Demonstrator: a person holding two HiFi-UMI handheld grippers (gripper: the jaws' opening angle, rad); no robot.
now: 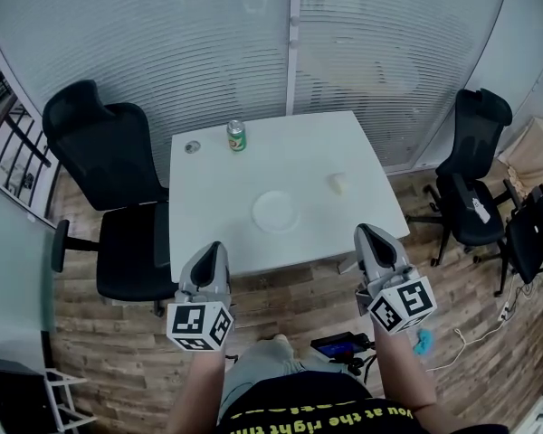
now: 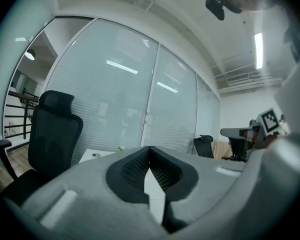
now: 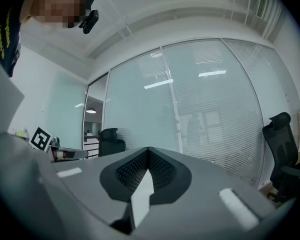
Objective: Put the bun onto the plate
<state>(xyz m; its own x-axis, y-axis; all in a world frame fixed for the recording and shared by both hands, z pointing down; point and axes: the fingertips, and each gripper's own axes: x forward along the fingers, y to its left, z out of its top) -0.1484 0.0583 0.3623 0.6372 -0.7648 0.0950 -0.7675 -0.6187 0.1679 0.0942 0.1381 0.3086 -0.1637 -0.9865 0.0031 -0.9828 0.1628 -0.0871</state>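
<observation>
The pale bun (image 1: 338, 183) lies on the white table (image 1: 208, 233), toward its right side. A white plate (image 1: 276, 212), bare, sits near the table's middle, left of the bun and nearer me. Both grippers hover short of the table's near edge, over the wooden floor, pointing level at the table. The left gripper (image 1: 215, 245) is shut with nothing in it, and its jaws meet at the tip (image 2: 150, 148). The right gripper (image 1: 364, 229) is also shut and holds nothing (image 3: 148, 149).
A green drink can (image 1: 236, 136) and a small round object (image 1: 192, 146) stand at the table's far side. A black office chair (image 1: 118, 197) is at the table's left, and more chairs (image 1: 475, 179) are at the right. A glass wall with blinds (image 1: 290, 34) stands behind.
</observation>
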